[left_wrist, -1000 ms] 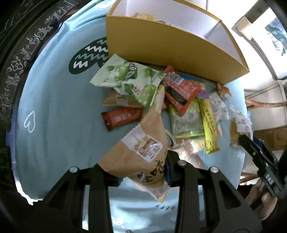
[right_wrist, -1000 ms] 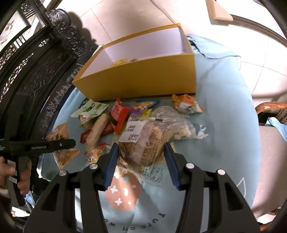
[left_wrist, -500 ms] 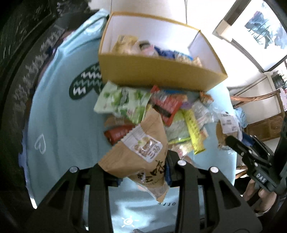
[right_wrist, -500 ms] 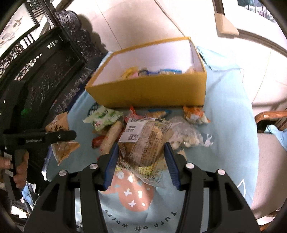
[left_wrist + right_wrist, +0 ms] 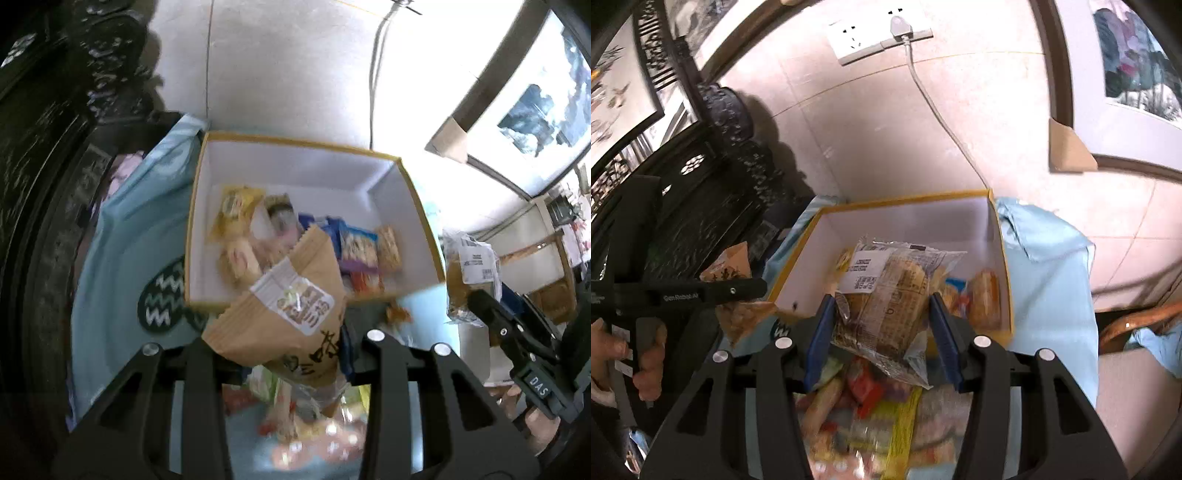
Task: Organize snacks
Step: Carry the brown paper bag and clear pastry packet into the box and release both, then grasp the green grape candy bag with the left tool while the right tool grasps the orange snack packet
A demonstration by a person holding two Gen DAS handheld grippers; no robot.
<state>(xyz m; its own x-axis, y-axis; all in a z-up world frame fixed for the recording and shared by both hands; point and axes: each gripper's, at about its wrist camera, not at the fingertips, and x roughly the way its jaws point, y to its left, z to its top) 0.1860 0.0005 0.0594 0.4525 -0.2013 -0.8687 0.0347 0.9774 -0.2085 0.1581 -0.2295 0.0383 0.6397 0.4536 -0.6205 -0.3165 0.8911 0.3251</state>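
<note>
yellow box, two tools, one packet each

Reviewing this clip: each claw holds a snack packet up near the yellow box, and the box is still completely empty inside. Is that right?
Not quite. Each claw does hold a packet: the left claw a brown paper packet, the right claw a clear-wrapped pastry. But the yellow box is not empty: the left wrist view shows several snack packets already lying on its floor.
</note>
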